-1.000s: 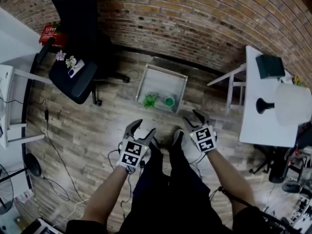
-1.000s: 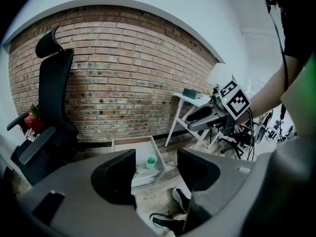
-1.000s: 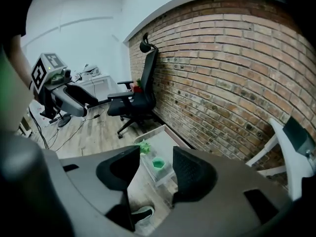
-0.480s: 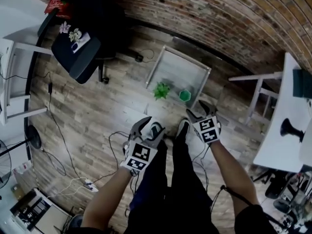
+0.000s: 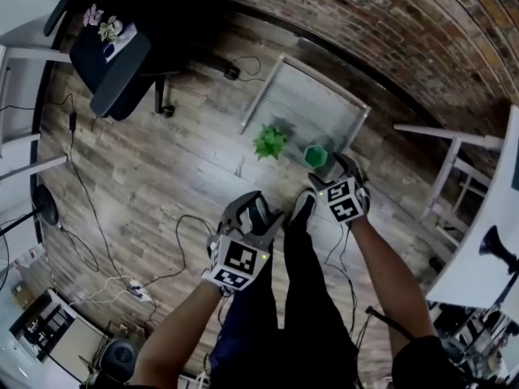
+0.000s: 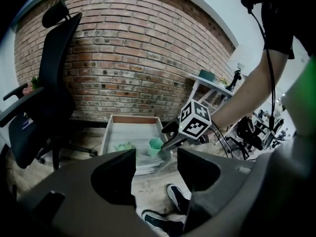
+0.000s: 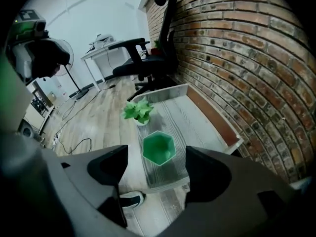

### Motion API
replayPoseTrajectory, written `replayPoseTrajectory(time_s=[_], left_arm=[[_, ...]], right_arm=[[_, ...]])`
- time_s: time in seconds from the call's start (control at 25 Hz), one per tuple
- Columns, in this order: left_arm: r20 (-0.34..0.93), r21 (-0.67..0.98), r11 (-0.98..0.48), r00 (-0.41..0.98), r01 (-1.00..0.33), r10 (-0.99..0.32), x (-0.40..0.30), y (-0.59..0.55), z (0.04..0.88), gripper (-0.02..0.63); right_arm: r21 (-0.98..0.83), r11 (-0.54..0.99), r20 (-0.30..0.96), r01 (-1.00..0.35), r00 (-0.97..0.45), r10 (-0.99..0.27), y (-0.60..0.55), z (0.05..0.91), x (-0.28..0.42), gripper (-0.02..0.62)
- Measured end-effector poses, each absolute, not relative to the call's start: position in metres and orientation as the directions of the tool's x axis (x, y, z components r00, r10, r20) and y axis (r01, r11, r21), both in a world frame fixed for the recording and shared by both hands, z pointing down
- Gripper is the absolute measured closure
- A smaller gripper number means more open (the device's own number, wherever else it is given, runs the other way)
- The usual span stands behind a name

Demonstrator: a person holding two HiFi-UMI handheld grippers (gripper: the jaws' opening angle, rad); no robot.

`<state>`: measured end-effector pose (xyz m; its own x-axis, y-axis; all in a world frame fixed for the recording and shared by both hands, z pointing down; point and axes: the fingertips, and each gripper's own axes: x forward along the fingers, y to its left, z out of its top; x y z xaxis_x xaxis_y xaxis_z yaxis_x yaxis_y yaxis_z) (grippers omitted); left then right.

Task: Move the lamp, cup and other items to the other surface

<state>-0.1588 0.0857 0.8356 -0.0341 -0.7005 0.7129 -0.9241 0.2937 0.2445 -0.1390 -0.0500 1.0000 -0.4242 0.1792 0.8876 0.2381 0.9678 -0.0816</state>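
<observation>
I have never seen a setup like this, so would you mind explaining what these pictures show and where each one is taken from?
There is no robot here. A person holds a two-jaw gripper in each hand, and the cubes with square markers are part of those grippers. One picture comes from a camera on the person's head, looking steeply down. The other two come from cameras riding on each gripper, looking along its jaws.

By the brick wall stands a low grey table. On it are a small green potted plant and a green hexagonal cup.

The right gripper hangs just above the cup. Its jaws have just been opening and are lined up with the cup, not gripping it. The left gripper is open and empty.
</observation>
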Motion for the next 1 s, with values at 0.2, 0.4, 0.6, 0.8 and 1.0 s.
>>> replayPoseTrajectory(time_s=[0.2, 0.4, 0.6, 0.8, 1.0], left_arm=[[0.721, 0.255, 0.318, -0.04, -0.913, -0.692, -0.153, 0.096, 0.852, 0.347], [0.729, 0.244, 0.347, -0.064, -0.906, -0.681, -0.158, 0.109, 0.861, 0.347], [0.735, 0.233, 0.366, -0.083, -0.901, -0.673, -0.165, 0.12, 0.862, 0.347], [0.735, 0.229, 0.368, -0.088, -0.901, -0.673, -0.161, 0.126, 0.839, 0.351], [0.715, 0.213, 0.361, -0.107, -0.908, -0.691, -0.162, 0.11, 0.787, 0.353]], right_arm=[[-0.058, 0.945, 0.904, 0.321, -0.386, 0.186, -0.05, 1.034, -0.146, 0.215], [-0.035, 0.915, 0.927, 0.403, -0.329, 0.18, -0.043, 1.059, -0.15, 0.201], [0.006, 0.901, 0.939, 0.434, -0.312, 0.144, -0.042, 1.063, -0.149, 0.275], [-0.017, 0.926, 0.922, 0.376, -0.353, 0.16, -0.039, 1.02, -0.149, 0.279], [-0.068, 0.936, 0.9, 0.344, -0.384, 0.207, -0.042, 0.953, -0.149, 0.278]])
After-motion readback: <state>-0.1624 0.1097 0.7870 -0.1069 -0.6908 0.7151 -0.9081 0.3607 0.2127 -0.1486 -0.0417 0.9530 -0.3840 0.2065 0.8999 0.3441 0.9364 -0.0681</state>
